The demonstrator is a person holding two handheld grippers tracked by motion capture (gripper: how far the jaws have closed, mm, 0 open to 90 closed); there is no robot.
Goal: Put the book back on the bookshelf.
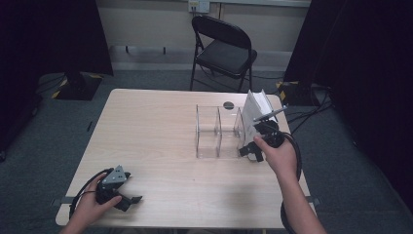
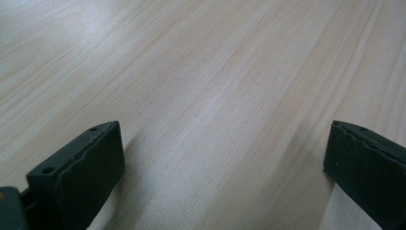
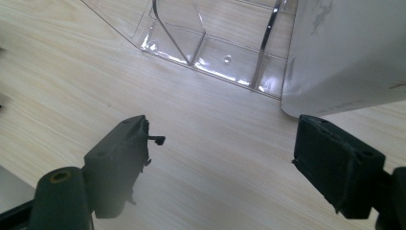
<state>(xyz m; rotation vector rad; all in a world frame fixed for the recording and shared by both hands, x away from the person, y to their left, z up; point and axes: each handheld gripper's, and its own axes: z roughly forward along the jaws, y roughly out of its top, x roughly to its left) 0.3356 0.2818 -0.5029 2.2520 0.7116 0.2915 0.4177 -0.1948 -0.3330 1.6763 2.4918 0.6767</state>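
High view: a person is sitting at a wooden worktop [image 1: 160, 126], working a gripper in each hand.
Thing in hand: a white booklet [image 1: 256, 114] is standing tilted at the right end of a clear rack [image 1: 216, 131], near the worktop's right edge; whether it is sitting inside the last slot or leaning on the outside, I cannot tell.
Right gripper [image 3: 220, 163]: its jaws are standing wide apart with nothing between them, hovering over bare wood just below the booklet's lower corner [image 3: 344, 52].
Left gripper [image 2: 220, 167]: it is resting near the front left corner, jaws spread and empty, well apart from the rack.
Handling: the booklet is looking light, thin and likely floppy, with a smooth cover that could be slipping; it is probably bending if pinched at a corner.
Where to hold: I am judging the free lower edge best, one jaw on each face, close to the spine side if that can be reached.
Rack: thin clear plastic, probably light, so it is likely sliding or tipping if nudged.
In the way: the rack's dividers [image 3: 179, 33] and its front lip are sitting just beside the booklet.
Around: a black folding chair [image 1: 224, 46] is standing beyond the worktop, clear of the work.
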